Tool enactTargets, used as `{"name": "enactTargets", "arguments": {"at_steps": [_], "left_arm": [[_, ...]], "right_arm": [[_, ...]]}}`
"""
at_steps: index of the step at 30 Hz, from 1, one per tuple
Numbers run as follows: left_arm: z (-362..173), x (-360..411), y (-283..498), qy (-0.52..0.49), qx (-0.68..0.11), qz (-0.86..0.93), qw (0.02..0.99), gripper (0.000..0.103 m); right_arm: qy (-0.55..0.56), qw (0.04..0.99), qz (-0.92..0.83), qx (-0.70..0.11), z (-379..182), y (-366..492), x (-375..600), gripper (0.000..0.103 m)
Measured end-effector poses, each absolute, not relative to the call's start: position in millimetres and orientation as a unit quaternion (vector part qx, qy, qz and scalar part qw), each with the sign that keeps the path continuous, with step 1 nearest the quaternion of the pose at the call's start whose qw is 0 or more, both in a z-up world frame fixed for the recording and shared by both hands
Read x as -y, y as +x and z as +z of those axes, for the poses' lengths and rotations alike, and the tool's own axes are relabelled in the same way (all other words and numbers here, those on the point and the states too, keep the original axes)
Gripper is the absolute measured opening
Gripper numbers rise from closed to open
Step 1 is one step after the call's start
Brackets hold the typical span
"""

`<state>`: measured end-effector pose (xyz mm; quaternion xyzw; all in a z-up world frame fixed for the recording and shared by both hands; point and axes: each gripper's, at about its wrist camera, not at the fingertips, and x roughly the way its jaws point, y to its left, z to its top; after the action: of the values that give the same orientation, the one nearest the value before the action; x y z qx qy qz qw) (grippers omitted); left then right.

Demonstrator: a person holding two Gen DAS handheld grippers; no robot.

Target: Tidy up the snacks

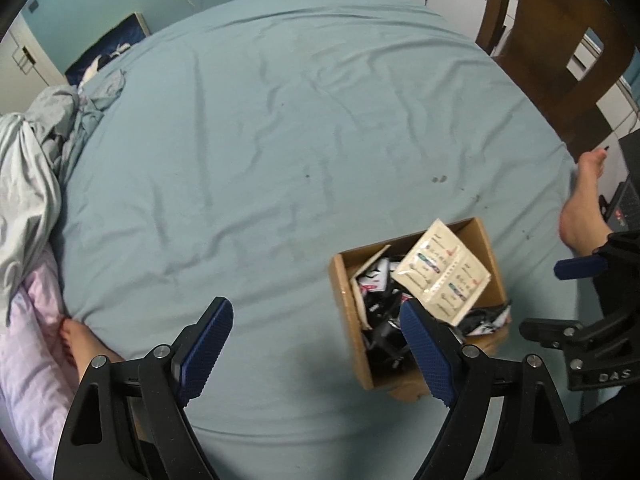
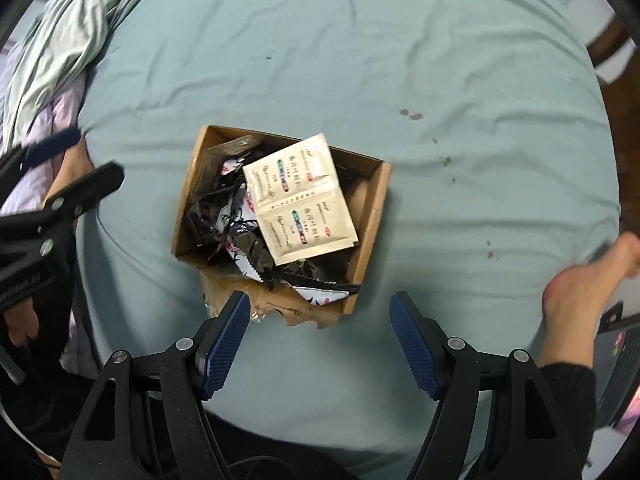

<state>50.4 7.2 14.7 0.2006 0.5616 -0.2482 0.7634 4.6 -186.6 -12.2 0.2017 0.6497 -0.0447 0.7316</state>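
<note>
A brown cardboard box (image 2: 374, 216) sits on the blue-green sheet (image 2: 360, 60), filled with several black-and-white snack packets (image 2: 236, 220). A beige double sachet (image 2: 302, 200) lies on top. My right gripper (image 2: 320, 344) is open and empty, just short of the box's torn near flap. In the left wrist view the box (image 1: 344, 300) lies to the right, with the beige sachet (image 1: 442, 272) on top. My left gripper (image 1: 316, 354) is open and empty over the sheet, its right finger in front of the box's near corner. The right gripper (image 1: 580, 292) shows at the right edge.
A crumpled grey blanket (image 1: 28, 160) and pink bedding (image 1: 28, 360) lie at the left. A bare foot (image 1: 580, 204) rests at the right of the sheet, another foot (image 1: 84, 344) at the left. A wooden chair (image 1: 560, 40) stands at the back right.
</note>
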Motion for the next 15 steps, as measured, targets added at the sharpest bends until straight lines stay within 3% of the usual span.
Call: {"name": "enactTargets", "arguments": {"at_steps": [15], "left_arm": [[8.1, -21.1, 68.4, 0.186, -0.576, -0.190, 0.773, 0.087]], "right_arm": [[0.257, 0.765, -0.093, -0.583, -4.1, -9.6, 216.5, 0.072]]}}
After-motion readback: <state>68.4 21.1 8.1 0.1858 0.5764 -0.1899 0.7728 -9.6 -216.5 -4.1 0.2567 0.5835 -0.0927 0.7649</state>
